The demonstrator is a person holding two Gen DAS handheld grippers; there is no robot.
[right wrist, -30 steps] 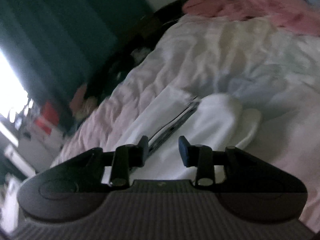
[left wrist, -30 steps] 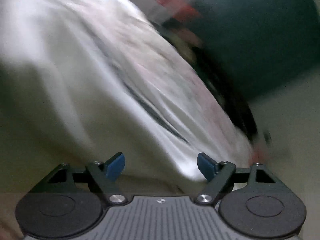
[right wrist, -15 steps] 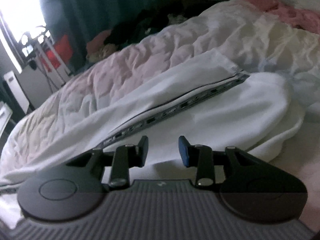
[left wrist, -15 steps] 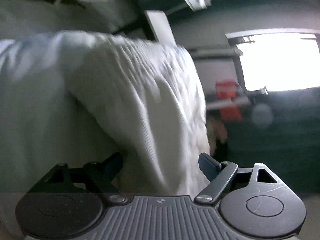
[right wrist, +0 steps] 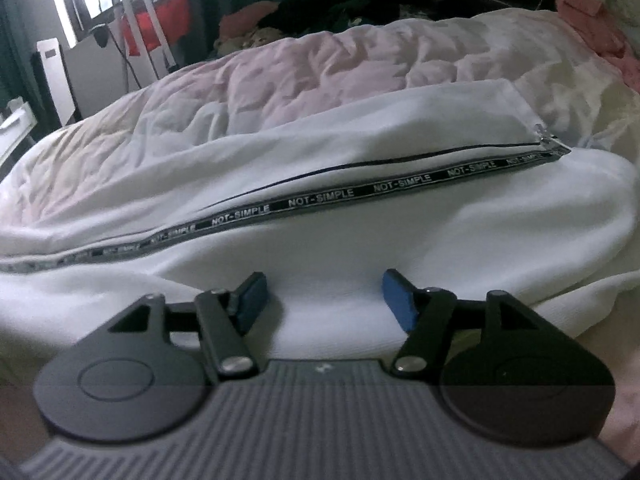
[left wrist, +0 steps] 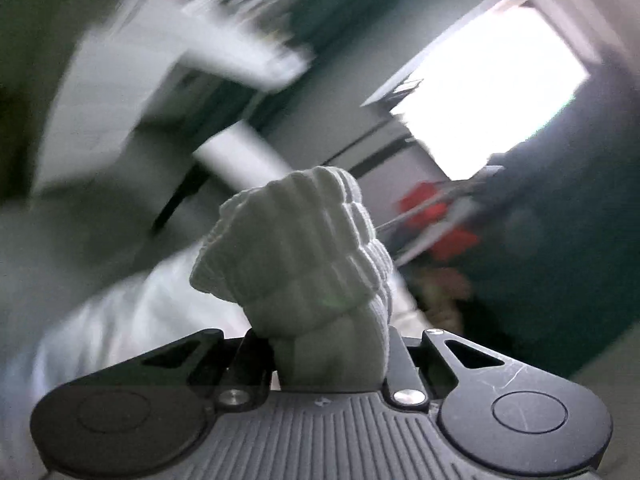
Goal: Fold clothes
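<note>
The left wrist view is showing what the right cannot: the left gripper point(left wrist: 326, 354), its jaws closing, is pinching a bunched ribbed cuff point(left wrist: 296, 248) of the white zip jacket point(right wrist: 460, 248), lifted against a blurred room with a bright window point(left wrist: 492, 84). The right wrist view is showing the jacket lying spread on the rumpled pale duvet point(right wrist: 280, 80), its lettered zipper tape point(right wrist: 320, 200) running across. The right gripper point(right wrist: 324, 300) is hovering over the fabric, jaws opening, gripping nothing.
</note>
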